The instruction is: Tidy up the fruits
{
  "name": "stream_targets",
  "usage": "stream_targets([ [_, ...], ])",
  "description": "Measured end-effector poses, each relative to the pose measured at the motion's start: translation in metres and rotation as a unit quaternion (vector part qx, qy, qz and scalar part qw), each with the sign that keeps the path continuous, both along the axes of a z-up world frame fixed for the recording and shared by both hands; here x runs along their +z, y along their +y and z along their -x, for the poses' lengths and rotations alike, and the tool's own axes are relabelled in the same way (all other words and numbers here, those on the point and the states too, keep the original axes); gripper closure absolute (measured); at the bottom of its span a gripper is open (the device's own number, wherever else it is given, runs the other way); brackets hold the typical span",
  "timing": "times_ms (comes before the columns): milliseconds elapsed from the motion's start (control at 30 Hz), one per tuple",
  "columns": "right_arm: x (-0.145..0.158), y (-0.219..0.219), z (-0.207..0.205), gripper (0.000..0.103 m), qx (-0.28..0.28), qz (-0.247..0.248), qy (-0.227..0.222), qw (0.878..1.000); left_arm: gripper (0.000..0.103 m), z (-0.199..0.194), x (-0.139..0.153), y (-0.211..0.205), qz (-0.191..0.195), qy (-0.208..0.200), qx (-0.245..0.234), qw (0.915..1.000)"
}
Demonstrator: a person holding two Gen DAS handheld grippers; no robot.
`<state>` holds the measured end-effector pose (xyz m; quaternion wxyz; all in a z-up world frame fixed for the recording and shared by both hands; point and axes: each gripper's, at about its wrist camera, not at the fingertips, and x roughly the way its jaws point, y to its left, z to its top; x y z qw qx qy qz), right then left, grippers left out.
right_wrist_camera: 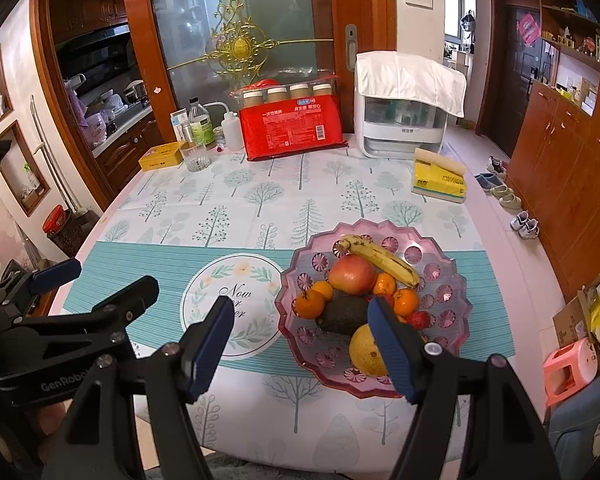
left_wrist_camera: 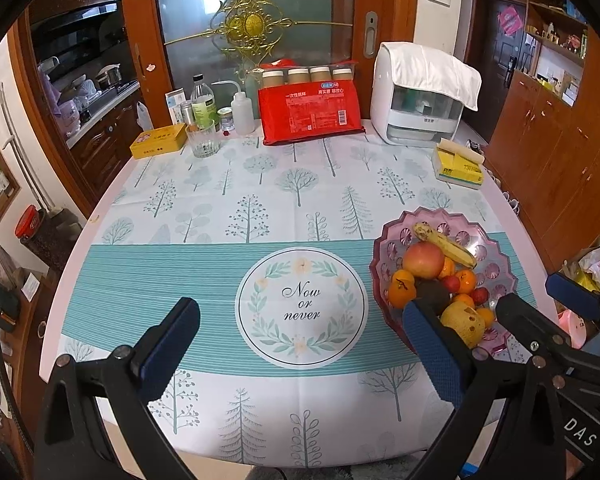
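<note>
**Both grippers held apart above the table, fruit piled in the pink bowl**

Left gripper [left_wrist_camera: 300,340]: fingers spread wide, nothing between them. It hangs over the round "Now or never" print [left_wrist_camera: 301,307] on the tablecloth [left_wrist_camera: 260,184], with its right finger [left_wrist_camera: 436,348] overlapping the near-left rim of the bowl in the left wrist view.

Right gripper [right_wrist_camera: 300,340]: fingers also wide apart, holding nothing. Its right finger [right_wrist_camera: 392,348] crosses in front of the pear [right_wrist_camera: 366,350]; whether it touches the fruit cannot be told.

Pink bowl [right_wrist_camera: 456,300]: scalloped and translucent, sitting on the teal band of the cloth, right of the round print. Inside it:
- banana [right_wrist_camera: 384,258] lying along the far side
- apple [right_wrist_camera: 352,274] just beside the banana
- avocado [right_wrist_camera: 342,314] in the middle, dark
- oranges [right_wrist_camera: 310,304] clustered left and right of the avocado
- a small red fruit [right_wrist_camera: 420,319] near the right finger
- pear at the near edge

Far end of the table: red packet of paper cups [left_wrist_camera: 310,114], white appliance [left_wrist_camera: 420,100] with a cloth over it, yellow tissue pack [left_wrist_camera: 458,166], drinking glass [left_wrist_camera: 202,140], yellow tin [left_wrist_camera: 158,142].
</note>
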<state>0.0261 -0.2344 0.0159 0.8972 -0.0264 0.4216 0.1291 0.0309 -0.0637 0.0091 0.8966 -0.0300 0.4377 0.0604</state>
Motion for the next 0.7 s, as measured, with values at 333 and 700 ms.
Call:
stream_targets([
  [333, -0.0018, 0.0007, 0.0004, 0.033, 0.001, -0.001, 0.002, 1.000, 0.002, 0.0010, -0.0031, 0.0025, 0.001, 0.002, 0.001, 1.0000],
  [700, -0.0072, 0.0016, 0.0004, 0.033, 0.000, -0.003, 0.006, 1.000, 0.002, 0.0043, -0.0077, 0.0055, 0.002, 0.007, 0.001, 1.0000],
])
